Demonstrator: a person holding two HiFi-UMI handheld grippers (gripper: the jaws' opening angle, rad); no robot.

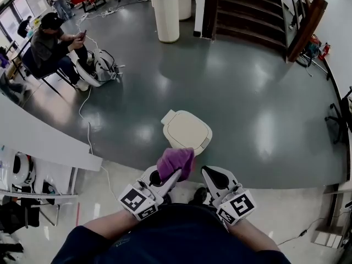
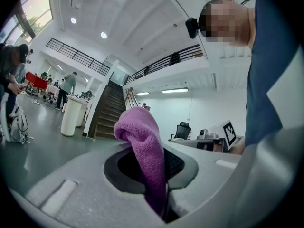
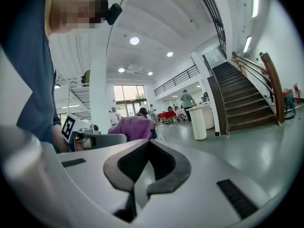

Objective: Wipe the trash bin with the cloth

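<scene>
The left gripper [image 1: 174, 175] has its jaws clamped on a bunched purple knitted cloth [image 1: 176, 162], which stands up above them. The right gripper [image 1: 209, 173], just beside it, has its jaws together and empty. A cream plastic lidded trash bin [image 1: 187, 131] sits on the glossy grey floor [image 1: 242, 92], just beyond both grippers.

I log 1 purple cloth [image 1: 176, 163], bunched and standing upright, pinched between the jaws of the left gripper [image 1: 173, 176]. 1 cream trash bin [image 1: 187, 131] stands just beyond it, lid closed.
</scene>
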